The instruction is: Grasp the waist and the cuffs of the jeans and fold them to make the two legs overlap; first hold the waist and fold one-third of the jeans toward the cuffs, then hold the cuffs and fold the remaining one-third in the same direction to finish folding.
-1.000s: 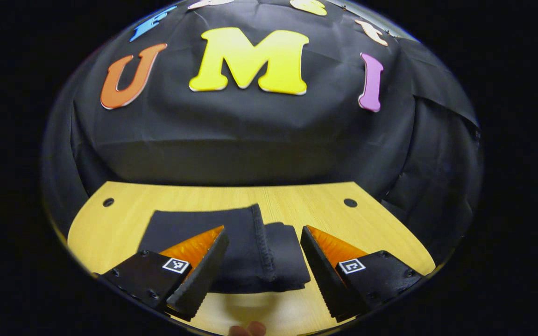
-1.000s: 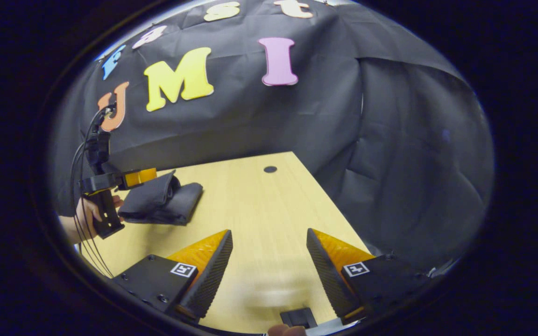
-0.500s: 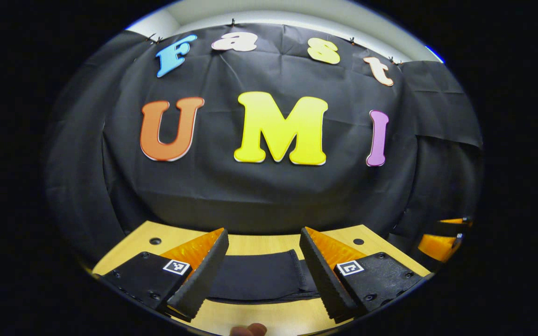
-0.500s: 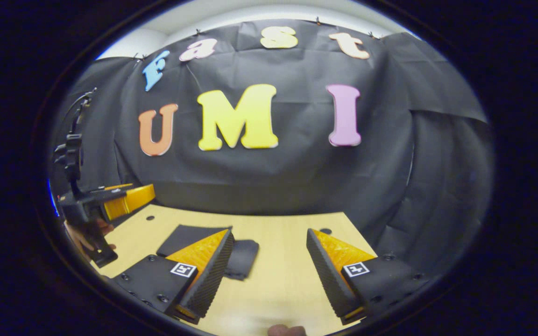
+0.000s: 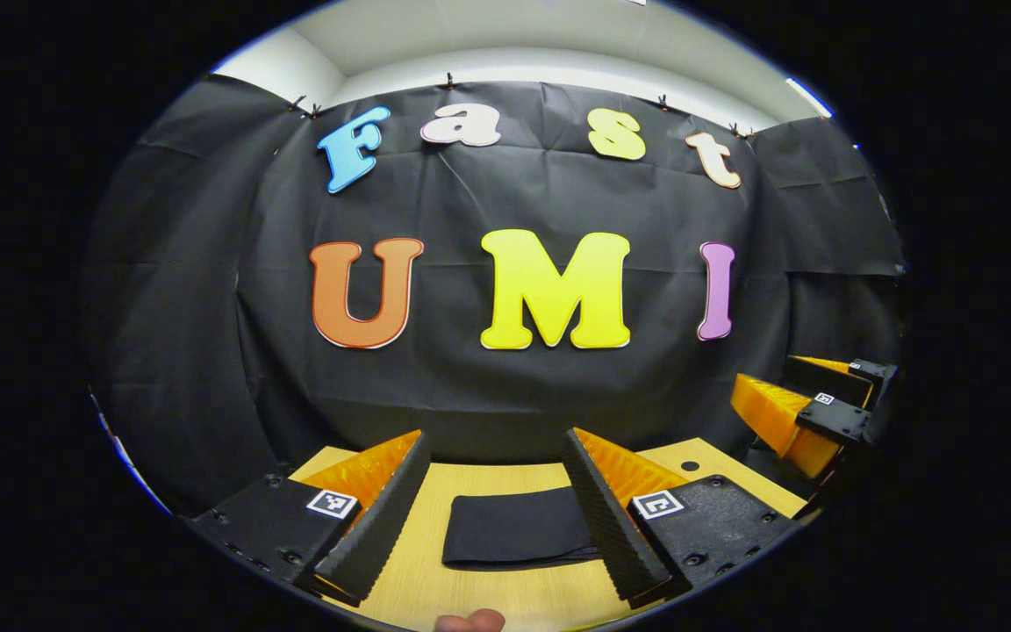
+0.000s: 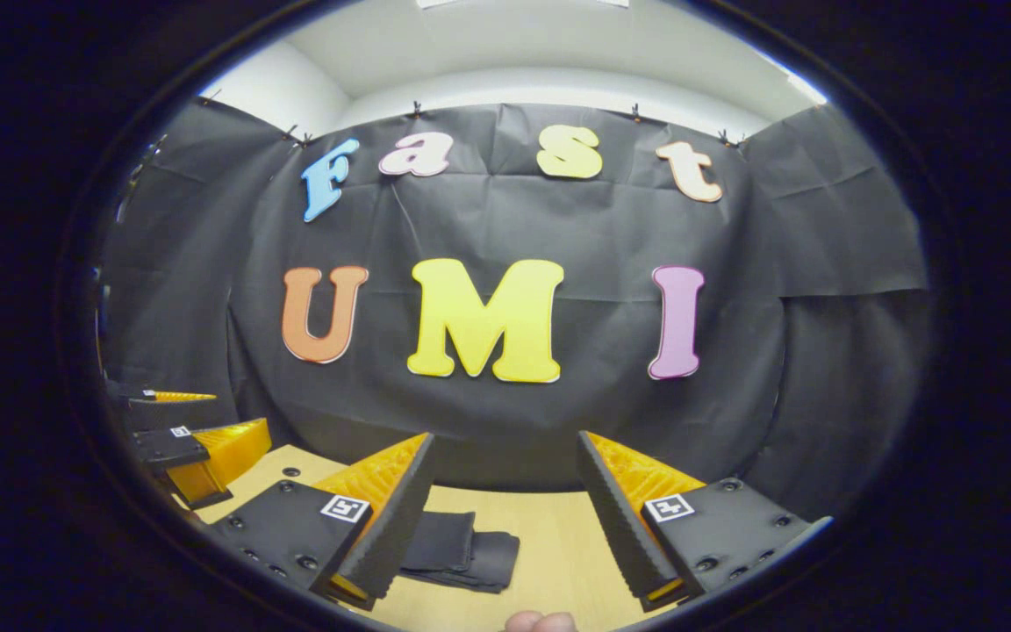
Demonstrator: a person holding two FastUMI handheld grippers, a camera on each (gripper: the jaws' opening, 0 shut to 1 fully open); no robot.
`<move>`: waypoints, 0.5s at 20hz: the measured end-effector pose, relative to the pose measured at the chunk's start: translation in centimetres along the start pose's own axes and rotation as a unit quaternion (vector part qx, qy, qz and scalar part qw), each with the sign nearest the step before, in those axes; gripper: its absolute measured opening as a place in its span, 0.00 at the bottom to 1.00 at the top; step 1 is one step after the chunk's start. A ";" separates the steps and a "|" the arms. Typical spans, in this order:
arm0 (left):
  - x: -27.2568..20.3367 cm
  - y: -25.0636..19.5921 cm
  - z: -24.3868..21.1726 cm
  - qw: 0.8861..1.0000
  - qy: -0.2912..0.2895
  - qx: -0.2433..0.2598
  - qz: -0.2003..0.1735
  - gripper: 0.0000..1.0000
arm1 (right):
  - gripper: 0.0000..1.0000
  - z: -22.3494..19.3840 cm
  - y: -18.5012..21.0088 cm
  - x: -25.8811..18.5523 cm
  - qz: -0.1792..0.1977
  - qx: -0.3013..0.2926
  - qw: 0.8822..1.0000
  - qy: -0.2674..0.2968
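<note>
One pair of dark jeans lay folded into a compact bundle on the light wooden table, seen low in the left gripper view between that gripper's two fingers. The left gripper hung above the table with its fingers spread wide apart and nothing between them; neither finger touched the cloth. At the bottom edge of that view one fingertip of the person holding the tool showed. At the right of the same frame the right gripper appeared as well, raised off the table and well apart from the jeans. One round hole marked the table near its far right corner.

In the right gripper view the folded jeans lay at lower centre, partly behind the left-hand finger of the pair, with a second, smaller layer of the bundle showing on its right side. The right gripper likewise had its two fingers wide apart and empty, clear of the table. The left gripper showed at the lower left of this frame, lifted above the table's near corner, where two small holes could be counted. A fingertip sat at the bottom edge. Black cloth formed the booth's wall behind the table, clipped along its top beneath a pale ceiling.
</note>
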State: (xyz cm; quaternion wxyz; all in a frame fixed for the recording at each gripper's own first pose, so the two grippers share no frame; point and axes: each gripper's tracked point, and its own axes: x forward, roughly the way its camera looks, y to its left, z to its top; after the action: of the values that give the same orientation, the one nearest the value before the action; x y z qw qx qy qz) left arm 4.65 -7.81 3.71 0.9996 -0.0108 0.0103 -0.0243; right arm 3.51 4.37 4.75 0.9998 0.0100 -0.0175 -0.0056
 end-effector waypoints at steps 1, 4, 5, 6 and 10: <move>-0.2 0.3 -0.1 1.000 -0.001 -0.003 0.008 0.98 | 0.96 -0.3 0.3 -0.3 -0.001 -0.003 1.000 0.003; -0.3 0.7 0.0 1.000 -0.003 -0.016 0.015 0.98 | 0.96 -1.3 1.0 -0.8 -0.002 0.003 1.000 0.012; -0.3 0.4 -0.2 1.000 -0.001 -0.020 0.010 0.98 | 0.96 -1.5 1.0 -0.8 -0.003 0.005 1.000 0.014; -0.2 0.6 -0.5 1.000 0.001 -0.021 0.009 0.98 | 0.96 -1.8 0.9 -0.8 -0.004 0.007 1.000 0.018; 0.3 0.6 -0.5 1.000 0.003 -0.019 0.007 1.00 | 0.96 -2.7 0.7 -0.6 -0.009 0.023 0.999 0.036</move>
State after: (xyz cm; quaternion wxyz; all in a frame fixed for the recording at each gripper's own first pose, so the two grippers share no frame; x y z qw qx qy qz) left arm 4.94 -7.23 3.15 0.9993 -0.0298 0.0138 -0.0174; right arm 3.05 5.18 2.09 0.9992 0.0335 0.0180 -0.0134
